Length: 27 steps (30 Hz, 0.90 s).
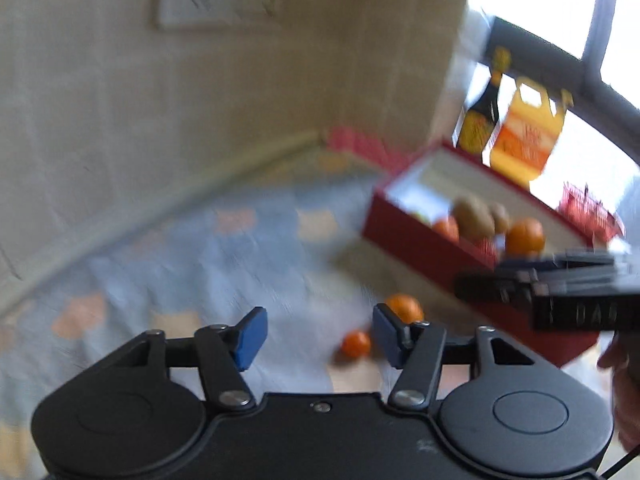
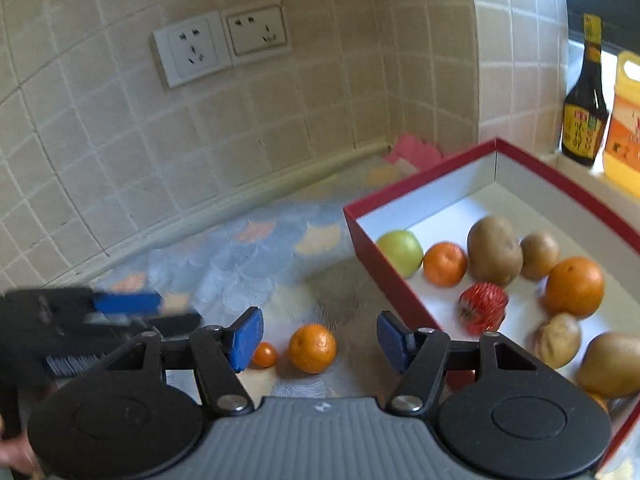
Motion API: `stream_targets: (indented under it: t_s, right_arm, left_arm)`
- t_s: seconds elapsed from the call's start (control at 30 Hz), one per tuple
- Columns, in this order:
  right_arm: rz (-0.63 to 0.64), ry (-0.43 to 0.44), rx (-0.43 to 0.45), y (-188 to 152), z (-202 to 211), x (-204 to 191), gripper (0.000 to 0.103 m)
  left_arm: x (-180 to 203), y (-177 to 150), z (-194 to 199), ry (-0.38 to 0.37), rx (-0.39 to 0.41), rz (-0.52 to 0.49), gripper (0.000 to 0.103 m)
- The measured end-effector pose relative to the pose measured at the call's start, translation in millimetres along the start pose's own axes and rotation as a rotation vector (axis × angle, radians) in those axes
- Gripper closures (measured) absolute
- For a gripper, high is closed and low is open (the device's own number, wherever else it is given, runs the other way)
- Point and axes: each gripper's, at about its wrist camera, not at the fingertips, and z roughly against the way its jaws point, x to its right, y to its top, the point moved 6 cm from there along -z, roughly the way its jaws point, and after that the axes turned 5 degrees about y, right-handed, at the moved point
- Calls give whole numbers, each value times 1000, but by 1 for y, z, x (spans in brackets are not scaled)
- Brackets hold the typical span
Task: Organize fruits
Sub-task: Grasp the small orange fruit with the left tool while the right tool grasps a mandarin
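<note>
A red box with a white inside stands on the counter at right and holds several fruits: a green apple, oranges, kiwis and a red netted apple. An orange and a small tangerine lie on the patterned mat left of the box. My right gripper is open and empty just above the loose orange. My left gripper is open and empty; the tangerine and orange lie ahead, to its right. The box is blurred there.
A tiled wall with two sockets runs behind the counter. A dark sauce bottle and a yellow oil jug stand on the window ledge behind the box. A pink cloth lies in the corner.
</note>
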Motion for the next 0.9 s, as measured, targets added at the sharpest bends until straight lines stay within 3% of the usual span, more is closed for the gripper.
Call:
stream_targets:
  t_s: [0.3,0.67,0.8,0.9]
  right_arm:
    - [-24,8,-101,-13,-52,10,45]
    - [-38,44,-158,-19,-73,15,46]
    - [-36,51,-166,-20,-77,10,49]
    - [-33,59,-172,-20,-79,7,53]
  left_arm:
    - [16,-25,-44,-37,-43,-98,41]
    - [24,-26,-58,-31,-39,-139,60]
    - [28,-28,-57,-38,-32,-159,77]
    - [28,-28,-56,-31,-28,-163,77]
